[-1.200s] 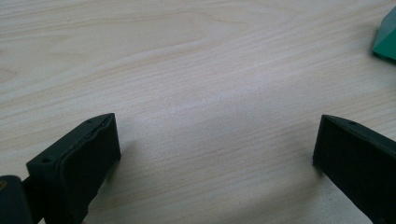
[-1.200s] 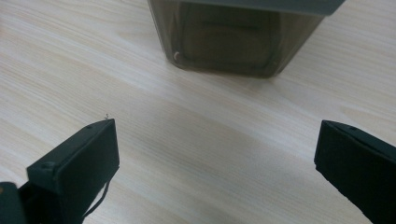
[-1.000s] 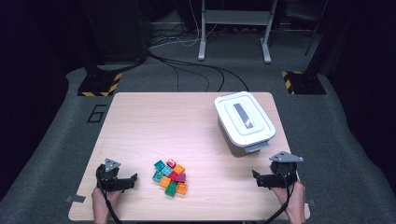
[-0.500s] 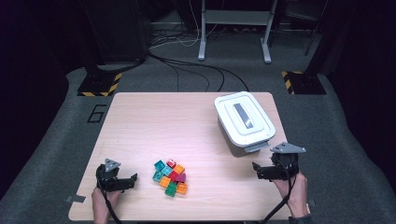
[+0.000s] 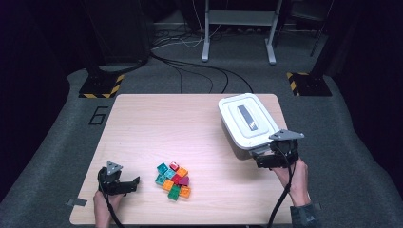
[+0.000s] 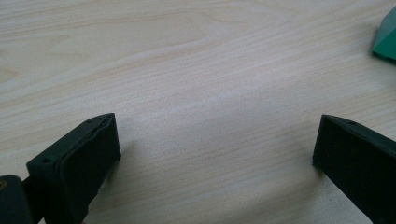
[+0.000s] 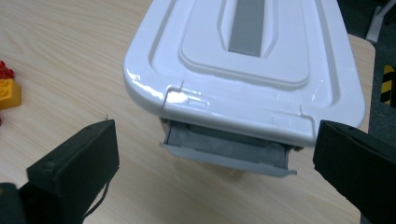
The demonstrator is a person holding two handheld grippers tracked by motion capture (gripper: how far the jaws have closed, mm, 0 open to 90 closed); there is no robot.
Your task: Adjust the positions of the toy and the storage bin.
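A white lidded box (image 5: 247, 121) with a grey handle strip stands at the table's right side. My right gripper (image 5: 259, 159) is open just in front of its near end; in the right gripper view (image 7: 215, 158) the box lid (image 7: 243, 60) and its grey latch (image 7: 229, 151) sit between the spread jaws, untouched. A cluster of coloured bricks (image 5: 173, 179) lies near the front middle. My left gripper (image 5: 129, 184) rests open at the front left, with bare wood between its jaws (image 6: 215, 149) and a green brick corner (image 6: 386, 37) at the edge.
The wooden table (image 5: 161, 123) has open surface across its back and left half. Beyond it, cables, a metal stand (image 5: 240, 28) and yellow-black striped floor plates (image 5: 100, 85) lie on the grey carpet. A "6" is marked on the floor at the left.
My right gripper has moved forward and up toward the box's near end. The left gripper, the bricks and the box have stayed put.
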